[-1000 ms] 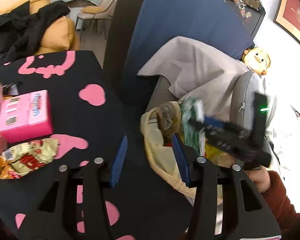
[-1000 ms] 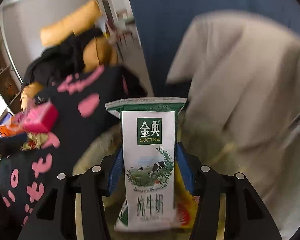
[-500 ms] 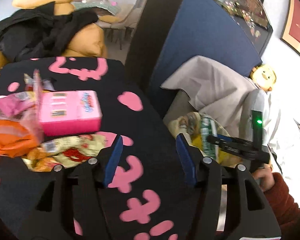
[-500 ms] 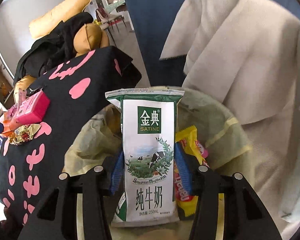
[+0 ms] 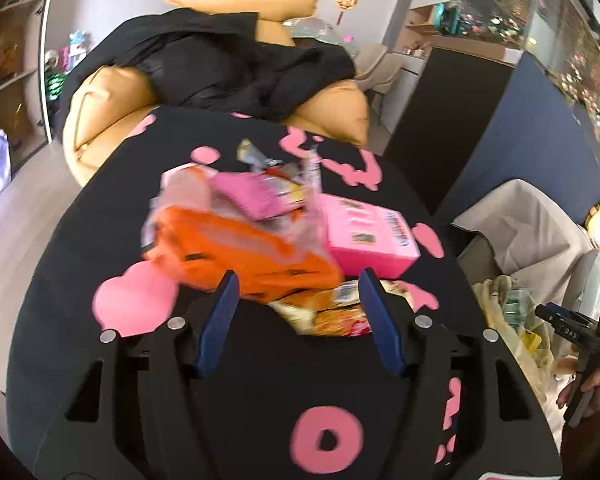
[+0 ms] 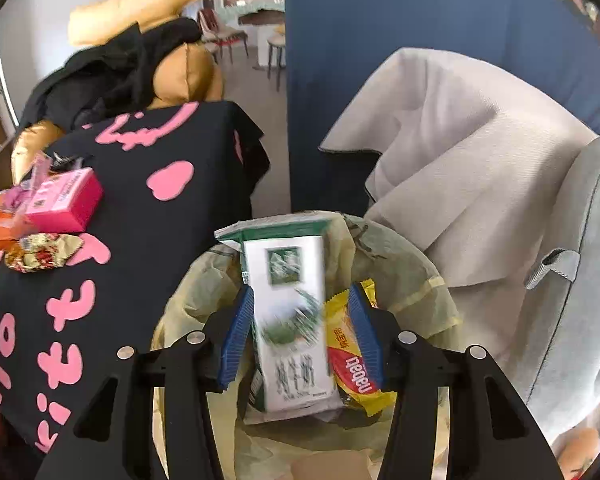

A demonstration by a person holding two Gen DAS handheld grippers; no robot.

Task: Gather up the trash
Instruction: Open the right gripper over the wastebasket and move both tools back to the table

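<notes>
On the black tablecloth with pink shapes [image 5: 148, 216] lies a trash pile: an orange bag [image 5: 240, 252], a pink box [image 5: 364, 236] and a gold-red wrapper [image 5: 324, 312]. My left gripper [image 5: 298, 284] hovers just short of the pile with its jaws opening. It holds nothing, and the wrapper lies just beyond its fingertips. My right gripper [image 6: 302, 332] is open over the yellowish bin bag [image 6: 400, 268]. A blurred white-green milk carton [image 6: 288, 300] is loose between the jaws, with a gap at the right pad. A yellow wrapper [image 6: 352, 364] lies in the bag.
Tan sofa cushions with a black garment [image 5: 228, 64] stand behind the table. A blue panel [image 6: 420, 20] and a beige cloth over a grey chair [image 6: 460, 140] back the bin. A hand [image 5: 584, 392] holds the right gripper at the table's right edge.
My left gripper swung from the bin bag to the trash pile on the table and its jaws widened. The milk carton, gripped before, has come loose and sits lower in the bag.
</notes>
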